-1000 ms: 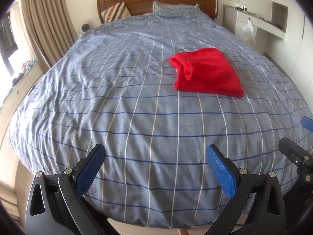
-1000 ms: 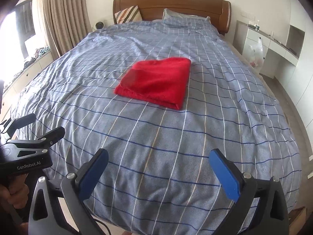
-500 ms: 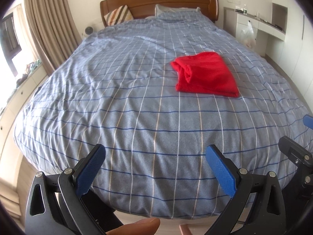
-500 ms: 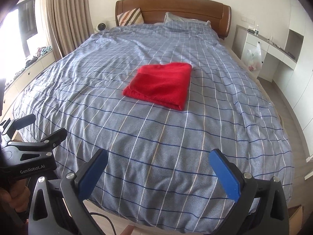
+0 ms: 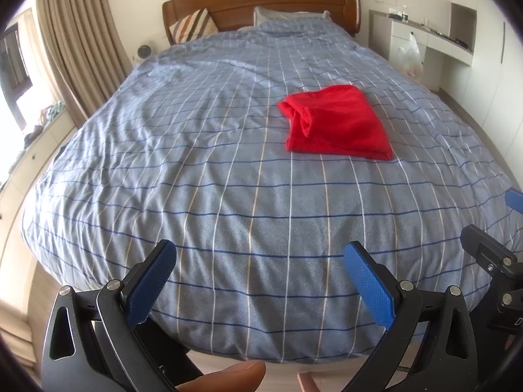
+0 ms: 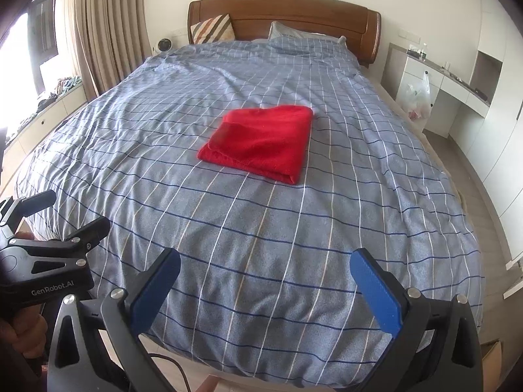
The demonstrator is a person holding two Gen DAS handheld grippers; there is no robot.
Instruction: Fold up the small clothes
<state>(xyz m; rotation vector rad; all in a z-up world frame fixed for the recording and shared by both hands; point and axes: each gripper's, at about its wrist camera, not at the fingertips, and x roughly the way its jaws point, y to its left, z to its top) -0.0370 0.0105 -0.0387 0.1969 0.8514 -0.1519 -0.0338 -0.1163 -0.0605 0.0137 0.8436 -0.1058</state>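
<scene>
A red garment lies folded into a neat rectangle on the blue checked bedspread, right of the bed's middle. It also shows in the right wrist view, near the centre of the bedspread. My left gripper is open and empty, held back at the foot of the bed, far from the garment. My right gripper is open and empty too, also at the foot. Each gripper shows at the edge of the other's view.
A wooden headboard and pillows stand at the far end. Curtains and a window ledge are on the left. A white desk with a plastic bag is on the right.
Both grippers have pulled back from the bed toward its foot, so the folded garment looks farther away. The jaws have stayed open. The garment has not moved.
</scene>
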